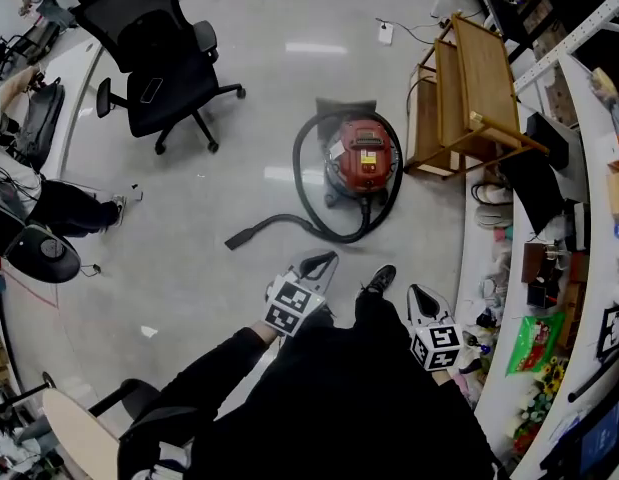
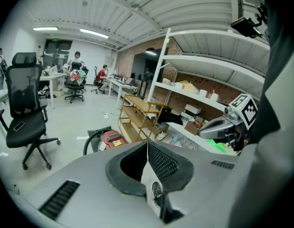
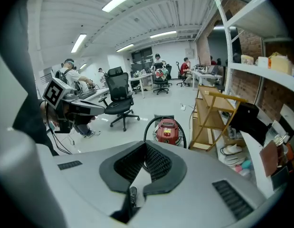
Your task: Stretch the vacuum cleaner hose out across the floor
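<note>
The hose (image 1: 298,173) lies looped around the red vacuum cleaner (image 1: 361,158) on the floor (image 1: 249,138) ahead of me, with its nozzle (image 1: 241,238) trailing out to my left. A wooden rack (image 1: 479,78) stands just right of the vacuum. My left tongs (image 1: 322,262) and right tongs (image 1: 419,296) hang close to me, well apart from the hose, both clenched on nothing.

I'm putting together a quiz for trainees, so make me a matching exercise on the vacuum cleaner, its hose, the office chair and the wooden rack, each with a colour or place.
1 vacuum cleaner
2 hose
3 office chair
4 wooden rack

A looped around the vacuum cleaner
B red
C light brown, just right of the vacuum cleaner in the head view
D on wheels, apart at the head view's upper left

Pairs: 1-B, 2-A, 3-D, 4-C
</note>
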